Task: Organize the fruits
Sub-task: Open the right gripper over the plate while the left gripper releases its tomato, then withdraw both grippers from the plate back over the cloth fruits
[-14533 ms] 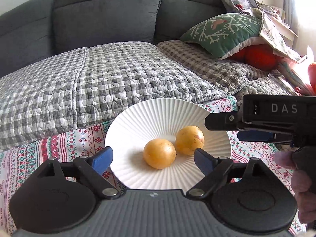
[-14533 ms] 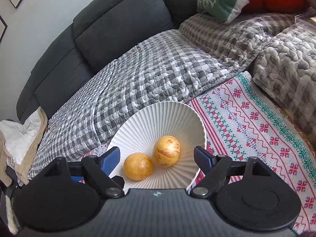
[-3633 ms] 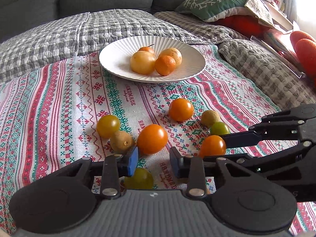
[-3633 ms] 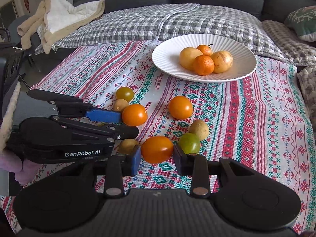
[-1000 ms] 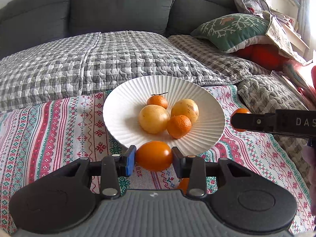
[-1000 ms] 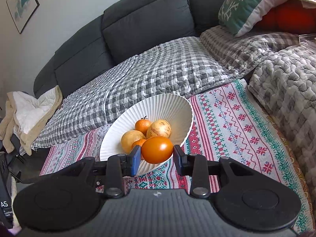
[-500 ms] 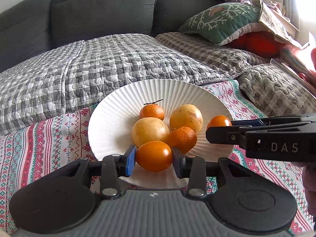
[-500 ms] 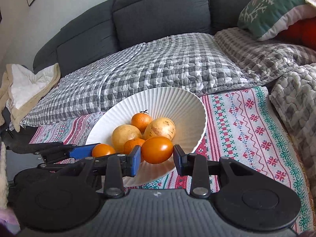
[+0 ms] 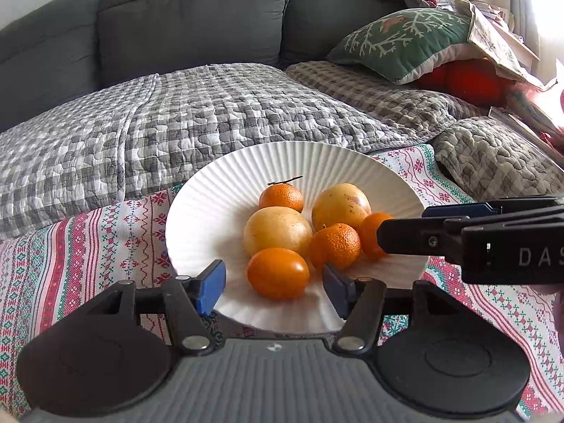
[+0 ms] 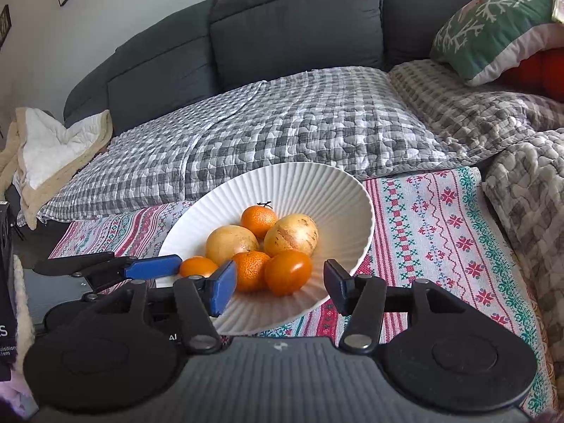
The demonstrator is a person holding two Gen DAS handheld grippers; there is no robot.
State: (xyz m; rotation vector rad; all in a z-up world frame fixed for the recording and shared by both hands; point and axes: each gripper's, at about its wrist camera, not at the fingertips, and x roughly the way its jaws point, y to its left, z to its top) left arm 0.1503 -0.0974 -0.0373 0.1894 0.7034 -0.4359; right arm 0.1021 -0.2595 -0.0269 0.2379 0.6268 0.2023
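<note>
A white ribbed plate [image 9: 218, 211] [image 10: 338, 204] on the patterned cloth holds several fruits. My left gripper [image 9: 274, 283] is open over the plate's near rim, with an orange tomato [image 9: 278, 273] lying on the plate between its fingers. My right gripper [image 10: 280, 283] is open too, with another orange tomato [image 10: 288, 271] resting on the plate between its fingers. That tomato shows in the left wrist view [image 9: 368, 234], partly hidden by the right gripper. Two yellow fruits [image 9: 277, 231] [image 9: 341, 206] and two tangerines [image 9: 281, 197] [image 9: 335, 245] lie behind.
The plate sits on a red and green patterned cloth [image 9: 88, 246] at the edge of a grey checked quilt [image 9: 176, 123] on a dark sofa. A green cushion [image 9: 405, 38] and red items lie at the right. A cream blanket [image 10: 46, 148] lies at the left.
Both grippers have opened and let their orange tomatoes go onto the plate, next to the other fruit. Both have drawn back slightly.
</note>
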